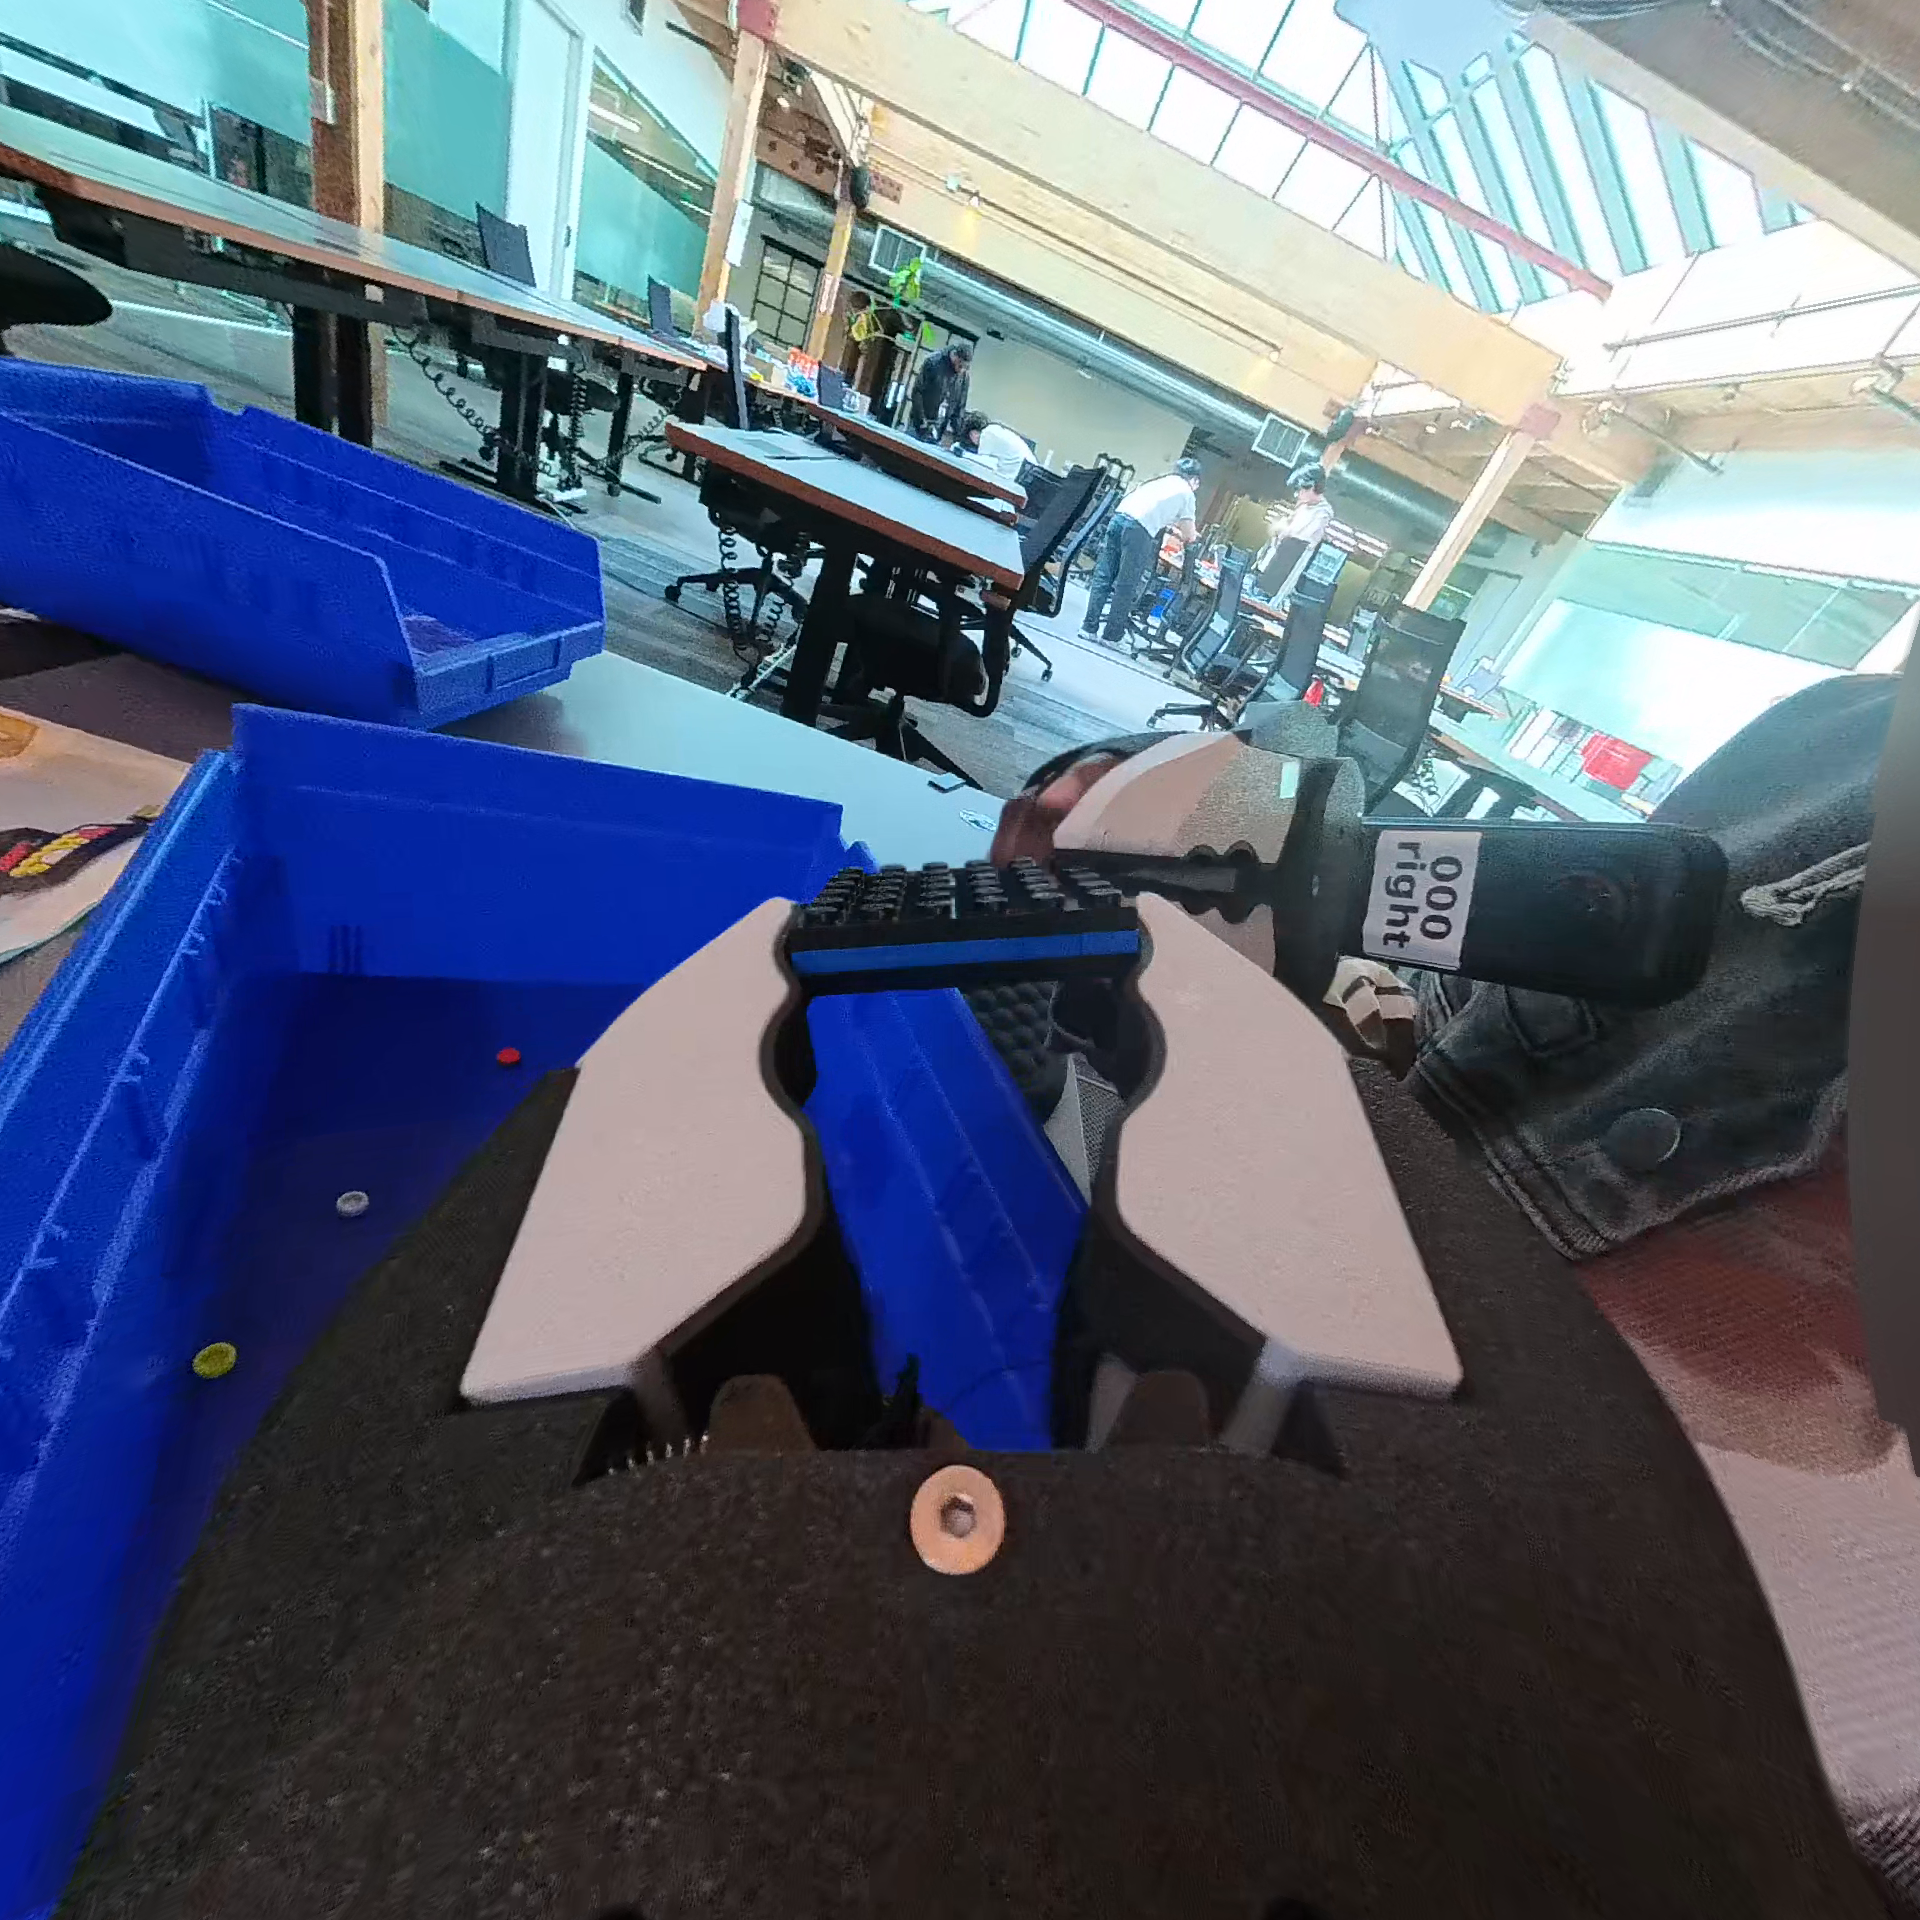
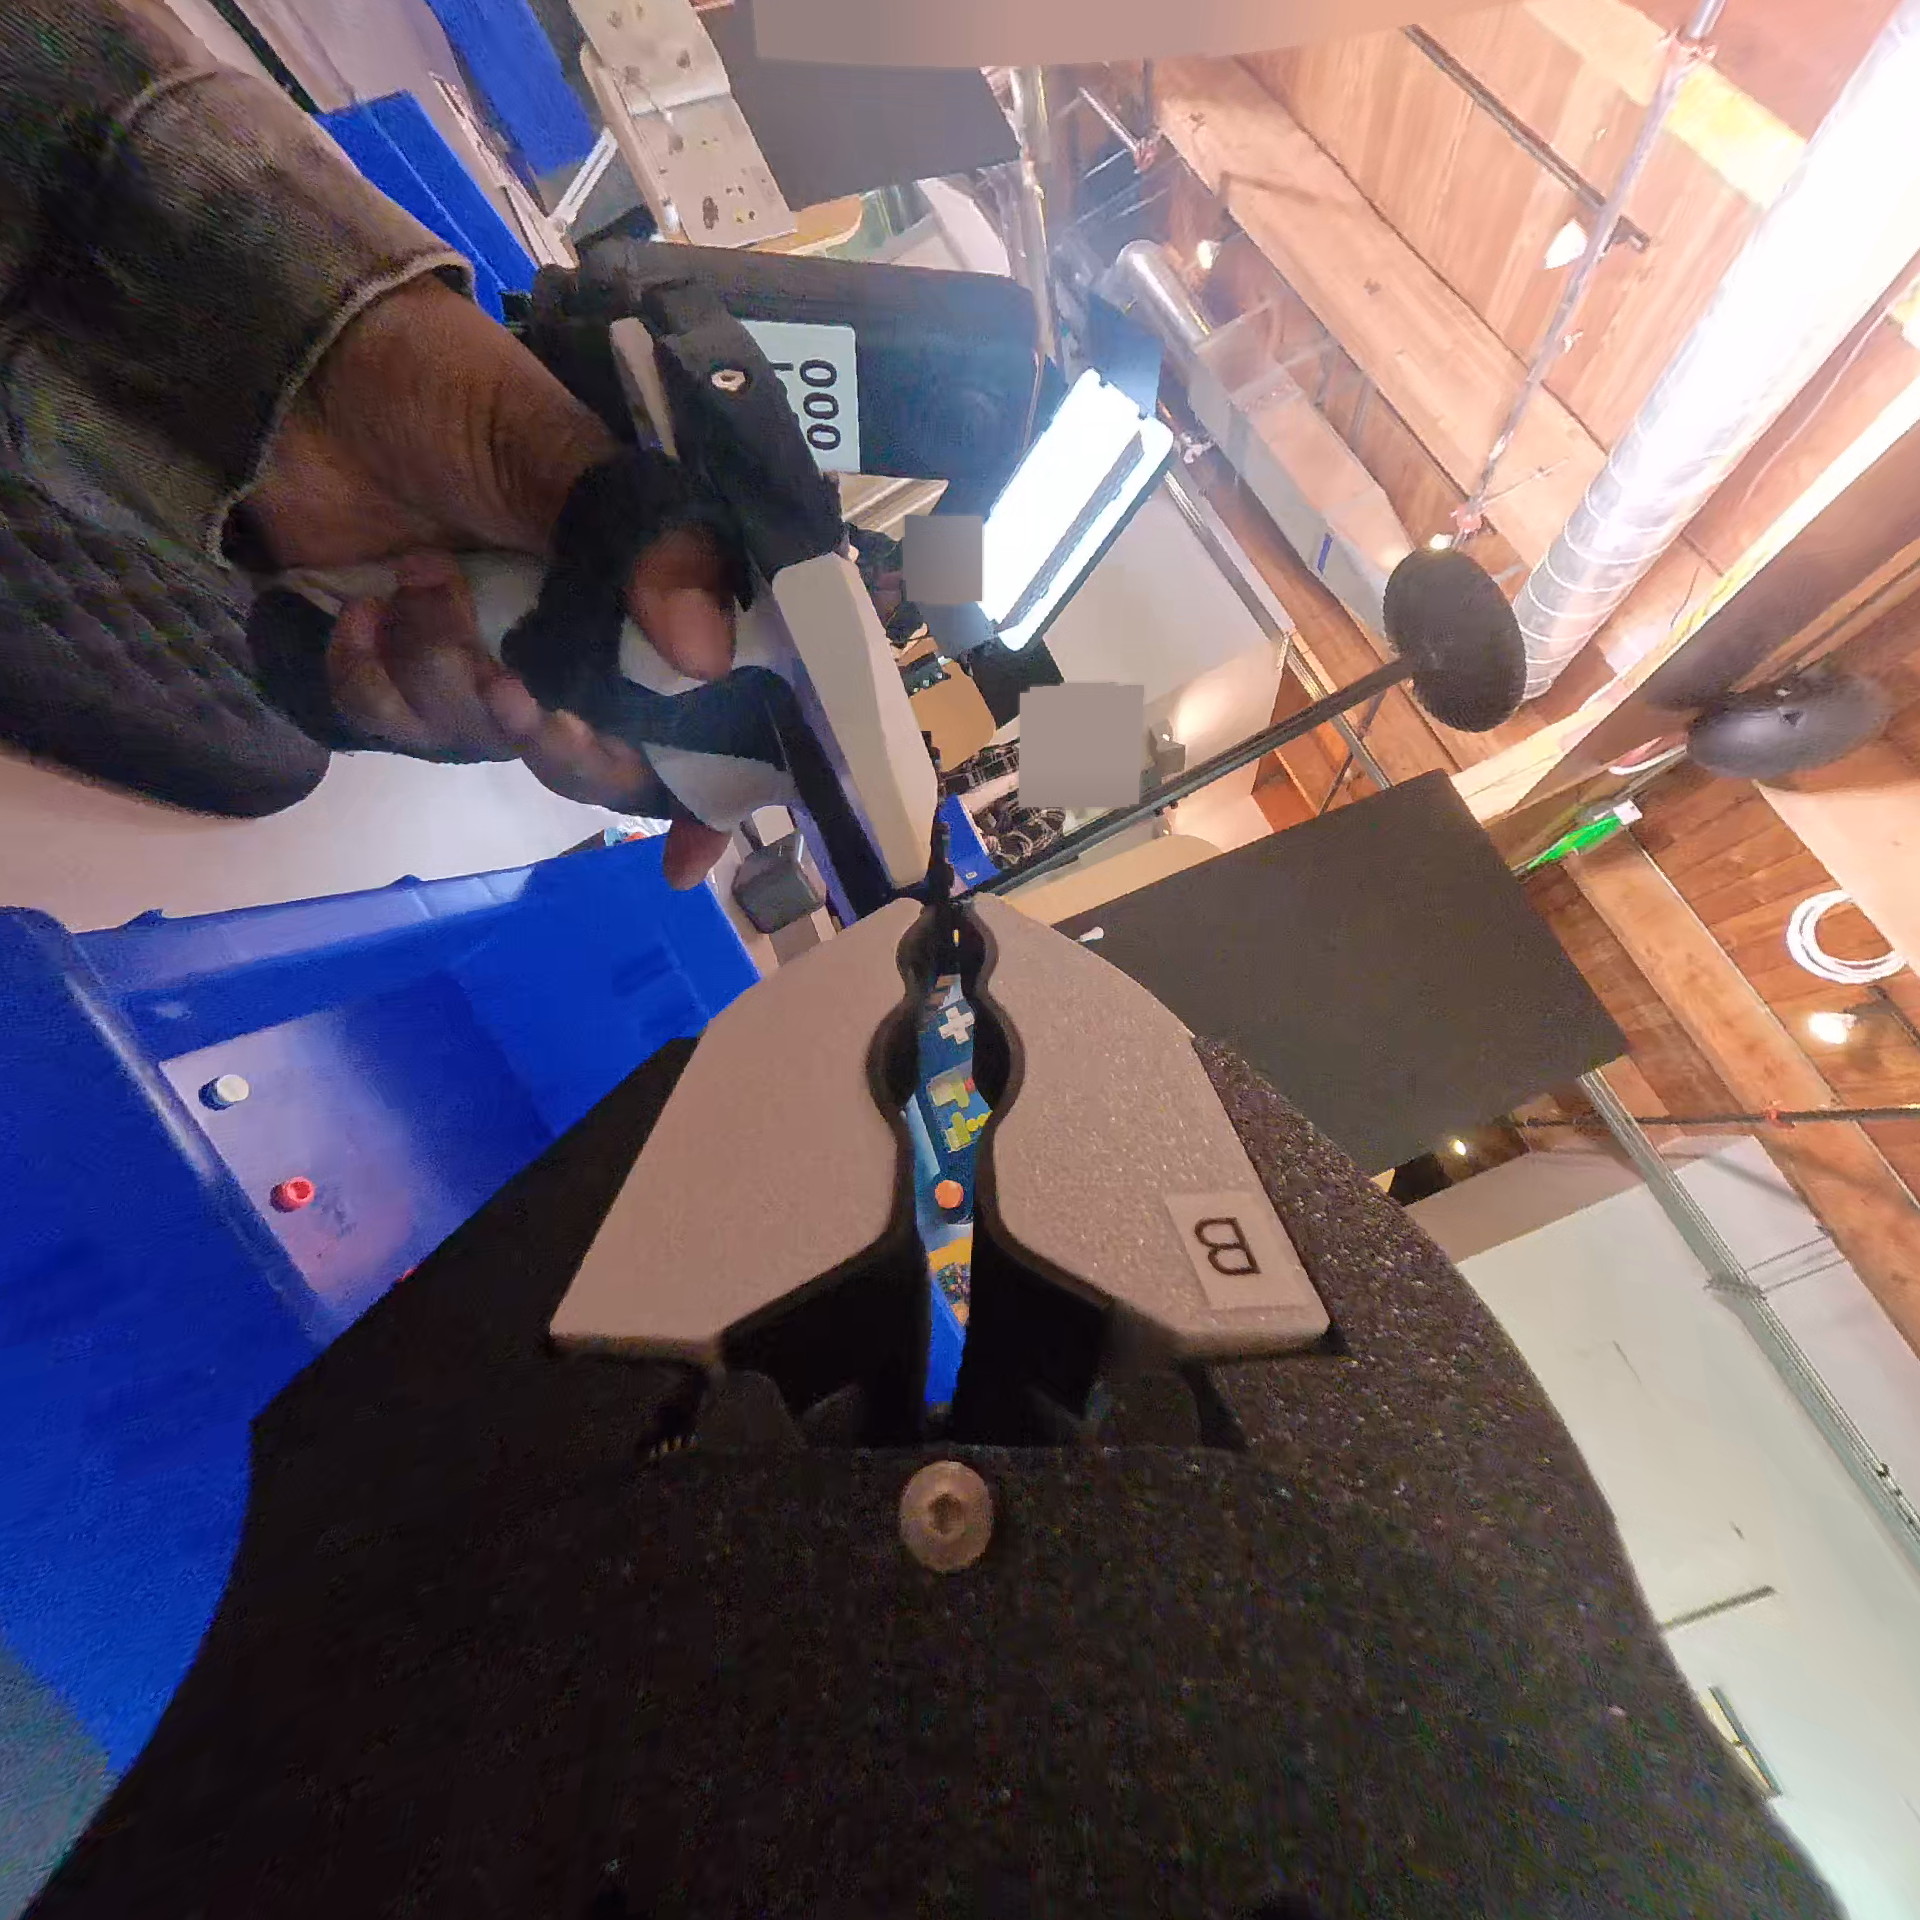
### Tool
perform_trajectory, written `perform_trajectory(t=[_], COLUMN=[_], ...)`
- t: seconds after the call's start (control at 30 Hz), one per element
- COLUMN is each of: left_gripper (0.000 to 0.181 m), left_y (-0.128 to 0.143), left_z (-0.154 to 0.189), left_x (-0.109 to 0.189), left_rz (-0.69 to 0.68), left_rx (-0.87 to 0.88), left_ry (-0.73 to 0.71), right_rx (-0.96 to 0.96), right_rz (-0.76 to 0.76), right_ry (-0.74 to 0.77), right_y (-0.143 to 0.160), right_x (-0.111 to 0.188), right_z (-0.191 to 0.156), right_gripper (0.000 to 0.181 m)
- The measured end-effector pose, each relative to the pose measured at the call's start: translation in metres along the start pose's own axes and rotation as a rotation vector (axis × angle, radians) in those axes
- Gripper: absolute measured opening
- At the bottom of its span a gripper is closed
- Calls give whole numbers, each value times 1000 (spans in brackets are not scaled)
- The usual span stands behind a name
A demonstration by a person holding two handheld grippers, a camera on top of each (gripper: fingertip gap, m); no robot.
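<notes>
Left wrist view: blue bin (image 1: 312, 935) on the tabletop (image 1: 675, 717) holds small round studs (image 1: 215, 1359); left gripper (image 1: 961, 940) fingers clamp a black studded plate (image 1: 961, 904), right gripper (image 2: 940, 914) fingers pinch its edge.

Blue bin (image 1: 312, 935) wall hems left claw (image 1: 966, 956); right claw (image 1: 1060, 852) crowds studded plate (image 1: 961, 899).

Grey fingers (image 1: 665, 1143), blk foam body, dark denim sleeve (image 1: 1662, 1091).

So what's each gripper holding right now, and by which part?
The left gripper clamps the black-and-blue studded plate stack by its two side edges. The right gripper pinches the top black plate's far right corner.
</notes>
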State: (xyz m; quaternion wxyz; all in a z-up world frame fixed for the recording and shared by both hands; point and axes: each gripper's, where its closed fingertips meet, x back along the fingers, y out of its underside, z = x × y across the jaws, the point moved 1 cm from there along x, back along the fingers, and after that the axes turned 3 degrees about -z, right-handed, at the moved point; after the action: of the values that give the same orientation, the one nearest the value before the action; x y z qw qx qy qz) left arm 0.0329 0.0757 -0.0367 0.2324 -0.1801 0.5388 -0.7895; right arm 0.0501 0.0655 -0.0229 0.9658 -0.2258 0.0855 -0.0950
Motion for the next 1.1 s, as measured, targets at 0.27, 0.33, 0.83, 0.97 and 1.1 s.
perform_trajectory(t=[0.27, 0.33, 0.83, 0.97, 1.1], left_gripper=[56, 56, 56, 56, 55], left_y=[5, 4, 4, 5, 4], left_z=[3, 3, 7, 6, 6], left_x=[2, 1, 0, 0, 0], left_rz=[-65, -71, -87, -84, -77], left_rx=[-27, -34, -23, -12, -18], left_ry=[-1, -13, 4, 2, 8], right_rx=[47, 63, 121, 131, 109], right_rz=[-8, -10, -17, -24, -19], right_ry=[-67, -62, -23, -9, -23], right_y=[-2, -2, -5, -5, -5], right_x=[0, 1, 4, 3, 3], right_z=[-1, -1, 0, 1, 1], right_gripper=[4, 4, 4, 4, 4])
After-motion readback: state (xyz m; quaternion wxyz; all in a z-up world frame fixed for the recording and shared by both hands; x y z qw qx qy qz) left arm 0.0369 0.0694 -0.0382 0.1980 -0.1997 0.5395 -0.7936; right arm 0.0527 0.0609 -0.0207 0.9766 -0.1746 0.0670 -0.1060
